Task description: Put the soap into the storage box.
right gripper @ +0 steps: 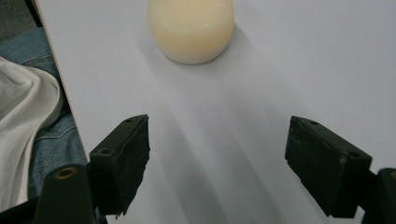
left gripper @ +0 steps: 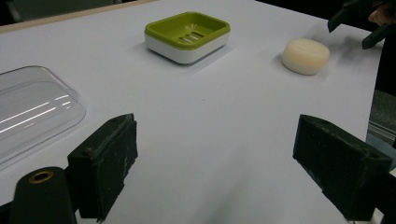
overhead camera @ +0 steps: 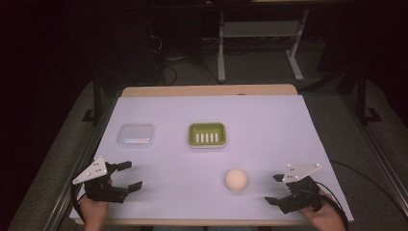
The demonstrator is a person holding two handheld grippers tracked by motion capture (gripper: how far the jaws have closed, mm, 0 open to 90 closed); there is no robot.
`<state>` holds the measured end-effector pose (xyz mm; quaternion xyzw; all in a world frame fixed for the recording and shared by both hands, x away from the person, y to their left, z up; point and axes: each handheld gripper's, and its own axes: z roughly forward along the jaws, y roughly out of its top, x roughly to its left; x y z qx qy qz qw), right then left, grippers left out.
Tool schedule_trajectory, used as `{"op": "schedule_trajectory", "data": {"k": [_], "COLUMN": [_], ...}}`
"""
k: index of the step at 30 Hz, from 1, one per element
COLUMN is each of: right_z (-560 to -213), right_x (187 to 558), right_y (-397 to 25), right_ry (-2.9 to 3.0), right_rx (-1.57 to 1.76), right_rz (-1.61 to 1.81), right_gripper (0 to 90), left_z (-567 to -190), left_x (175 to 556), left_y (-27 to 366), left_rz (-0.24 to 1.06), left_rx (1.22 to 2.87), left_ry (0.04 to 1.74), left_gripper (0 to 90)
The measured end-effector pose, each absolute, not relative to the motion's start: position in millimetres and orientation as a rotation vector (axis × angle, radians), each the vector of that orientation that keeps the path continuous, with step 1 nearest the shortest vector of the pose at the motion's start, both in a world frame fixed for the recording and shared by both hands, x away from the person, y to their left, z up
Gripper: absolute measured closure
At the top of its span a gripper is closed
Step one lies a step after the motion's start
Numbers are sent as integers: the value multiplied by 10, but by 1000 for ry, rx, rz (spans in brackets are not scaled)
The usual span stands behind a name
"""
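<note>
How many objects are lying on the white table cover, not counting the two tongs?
3. A clear plastic lid lies at the left, a green soap dish in the middle, and a round cream soap nearer the person, close to the right tongs. Nothing seems hidden.

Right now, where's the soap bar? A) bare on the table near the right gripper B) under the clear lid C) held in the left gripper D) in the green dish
A: the soap bar lies on the table, apart from the green dish and clear lid, just ahead of the open right gripper.
</note>
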<state>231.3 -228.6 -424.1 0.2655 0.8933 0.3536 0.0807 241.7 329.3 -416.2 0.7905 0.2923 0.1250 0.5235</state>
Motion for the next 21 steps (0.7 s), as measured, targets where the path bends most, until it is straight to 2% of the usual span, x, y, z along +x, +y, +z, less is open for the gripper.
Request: {"op": "schedule_trajectory", "data": {"k": [21], "right_z": [-4185], "right_x": [2435], "right_y": [-2122], "right_ry": [2708], "right_rx": [738], "right_rz": [1043], "right_gripper": [207], "left_z": [-4166], "left_x": [2415], "left_y": [3285], "left_rz": [293], "left_rx": [1905], "left_ry": [702], "left_gripper": [131]}}
